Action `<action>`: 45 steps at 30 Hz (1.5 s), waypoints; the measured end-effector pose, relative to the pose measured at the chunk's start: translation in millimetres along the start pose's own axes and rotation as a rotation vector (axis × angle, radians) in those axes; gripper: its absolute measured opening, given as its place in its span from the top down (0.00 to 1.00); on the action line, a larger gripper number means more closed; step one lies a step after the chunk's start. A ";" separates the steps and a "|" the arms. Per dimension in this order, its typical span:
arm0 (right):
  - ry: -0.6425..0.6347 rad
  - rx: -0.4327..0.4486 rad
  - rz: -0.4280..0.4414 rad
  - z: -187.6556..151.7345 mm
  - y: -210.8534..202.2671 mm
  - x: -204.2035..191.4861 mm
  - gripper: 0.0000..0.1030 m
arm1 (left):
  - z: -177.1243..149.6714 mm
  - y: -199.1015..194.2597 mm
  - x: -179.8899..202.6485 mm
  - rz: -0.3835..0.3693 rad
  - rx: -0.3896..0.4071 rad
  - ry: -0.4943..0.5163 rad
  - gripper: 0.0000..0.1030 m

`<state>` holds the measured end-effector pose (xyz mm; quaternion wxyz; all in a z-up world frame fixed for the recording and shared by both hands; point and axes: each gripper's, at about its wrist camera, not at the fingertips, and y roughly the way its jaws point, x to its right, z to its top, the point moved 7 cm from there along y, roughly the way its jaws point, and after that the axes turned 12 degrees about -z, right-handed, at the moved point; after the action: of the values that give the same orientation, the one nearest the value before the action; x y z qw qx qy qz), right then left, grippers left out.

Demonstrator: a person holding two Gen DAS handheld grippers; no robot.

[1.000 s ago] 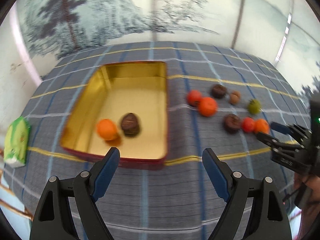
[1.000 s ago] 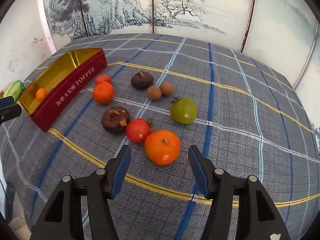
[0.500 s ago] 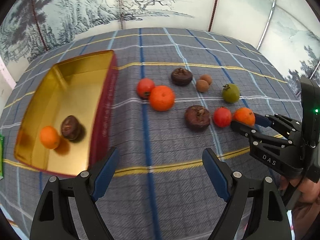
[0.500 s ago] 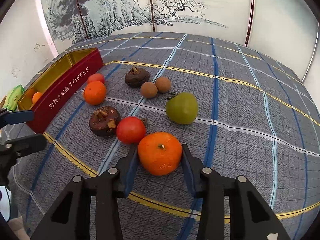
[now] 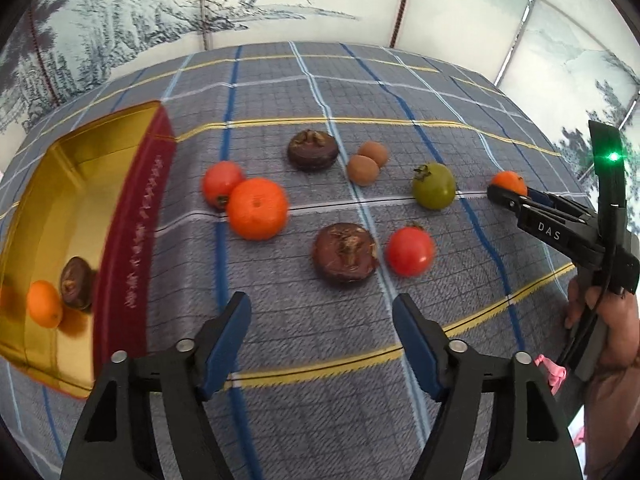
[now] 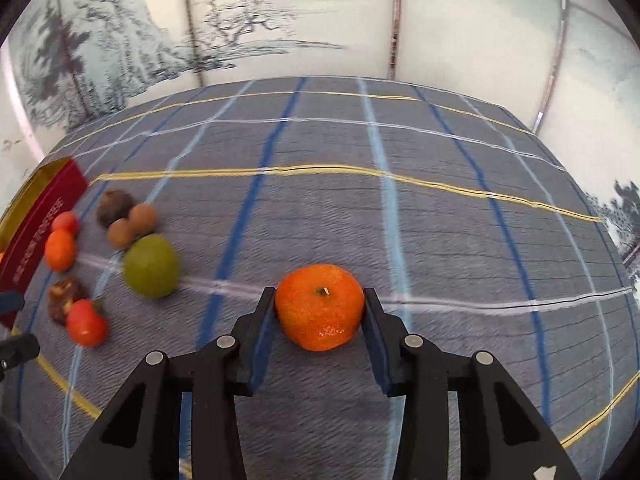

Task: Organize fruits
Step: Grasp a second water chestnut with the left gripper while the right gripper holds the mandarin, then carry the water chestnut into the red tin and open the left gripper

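Observation:
My right gripper (image 6: 320,310) is shut on an orange tangerine (image 6: 319,306) and holds it above the cloth; it also shows in the left wrist view (image 5: 509,184). My left gripper (image 5: 322,322) is open and empty, just in front of a dark brown mangosteen (image 5: 345,253) and a red tomato (image 5: 410,251). Further off lie another tangerine (image 5: 257,208), a second red fruit (image 5: 221,185), a second mangosteen (image 5: 313,149), two small brown fruits (image 5: 362,169) and a green fruit (image 5: 434,186). The gold tin (image 5: 134,216) at the left holds a tangerine (image 5: 44,303) and a mangosteen (image 5: 74,282).
A grey plaid cloth (image 6: 440,220) covers the table. Painted screen panels (image 5: 280,4) stand behind it. A hand (image 5: 612,328) holds the right gripper at the right edge of the left wrist view.
My right gripper closed on the tangerine, lifted it and swung right, away from the other fruits. My left gripper swung right from the tin toward the loose fruits.

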<state>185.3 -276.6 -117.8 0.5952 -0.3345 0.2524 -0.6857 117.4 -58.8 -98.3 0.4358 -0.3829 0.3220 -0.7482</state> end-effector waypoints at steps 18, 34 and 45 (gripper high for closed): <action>-0.002 0.001 0.016 -1.5 -2.0 1.0 0.60 | 25.9 33.5 3.1 -0.029 -0.019 -0.038 0.59; -0.024 0.000 -0.009 -1.1 -1.2 -2.5 0.60 | 10.5 17.2 4.3 -0.017 -0.014 -0.024 0.59; -0.031 0.000 -0.018 -1.1 -0.2 -3.0 0.60 | 12.0 -30.4 -2.0 -0.015 0.049 -0.020 0.59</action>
<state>184.5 -273.7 -118.8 0.5928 -0.3474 0.2399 -0.6858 116.0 -46.2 -68.1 0.4427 -0.3821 0.2962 -0.7552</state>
